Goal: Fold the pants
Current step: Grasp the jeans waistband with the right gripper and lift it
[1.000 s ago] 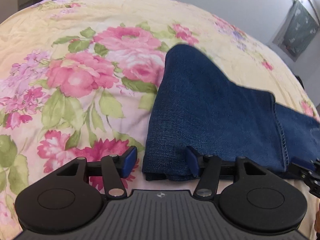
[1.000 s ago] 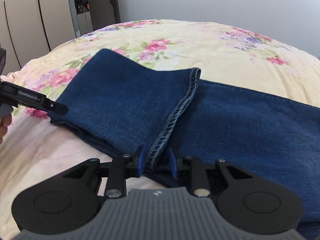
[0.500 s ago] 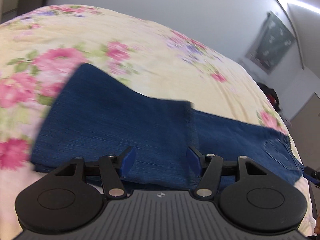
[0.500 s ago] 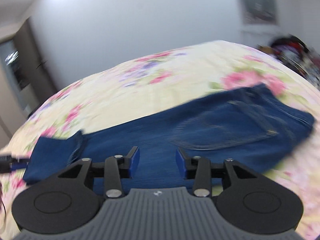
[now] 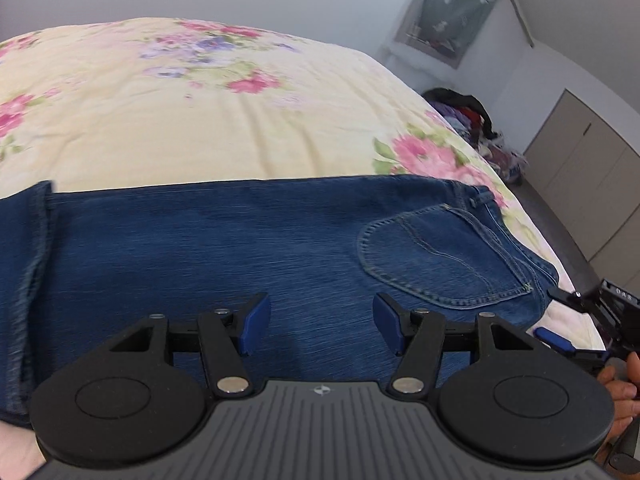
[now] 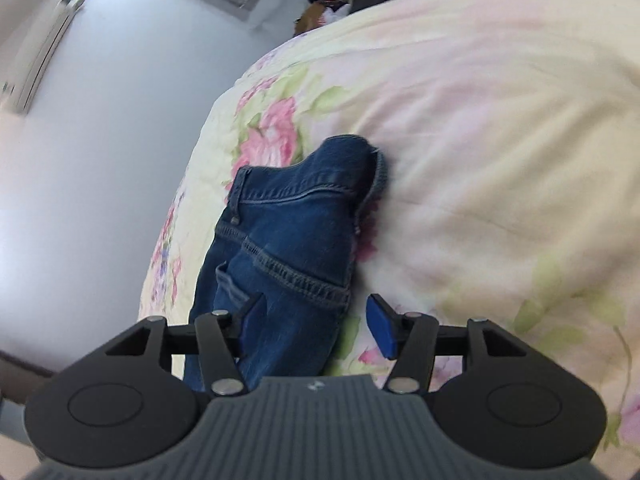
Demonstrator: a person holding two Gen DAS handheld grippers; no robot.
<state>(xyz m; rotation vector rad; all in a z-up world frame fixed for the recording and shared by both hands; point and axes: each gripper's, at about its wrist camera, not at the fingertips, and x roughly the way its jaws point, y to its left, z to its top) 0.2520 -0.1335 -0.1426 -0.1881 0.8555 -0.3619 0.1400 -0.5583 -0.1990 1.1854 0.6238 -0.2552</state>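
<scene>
Both grippers have swung away from the folded hem end of the jeans toward the waist end since a second ago, and neither is gripping cloth any longer. Blue denim pants (image 5: 248, 248) are lying flat across a bed covered by a cream bedspread (image 5: 248, 120) printed with pink flowers. From the left wrist view, the trouser leg is stretching from left to right, with a hem edge lying over it at the far left and a stitched back pocket (image 5: 440, 260) sitting toward the right. The left gripper (image 5: 320, 324) is hovering over the middle of the leg with its blue-padded fingers (image 5: 254, 322) spread wide, holding nothing. At the right edge of that view, the right gripper (image 5: 560, 320) is showing beside the waistband corner, with part of a hand below it. From the right wrist view, the right gripper (image 6: 316, 320) is pointing along the waist end of the pants (image 6: 292, 240), its fingers (image 6: 380, 330) standing wide apart with the denim edge lying between them, not pinched. A heap of clothes (image 5: 472, 116) is resting beyond the bed, near a grey wall.
</scene>
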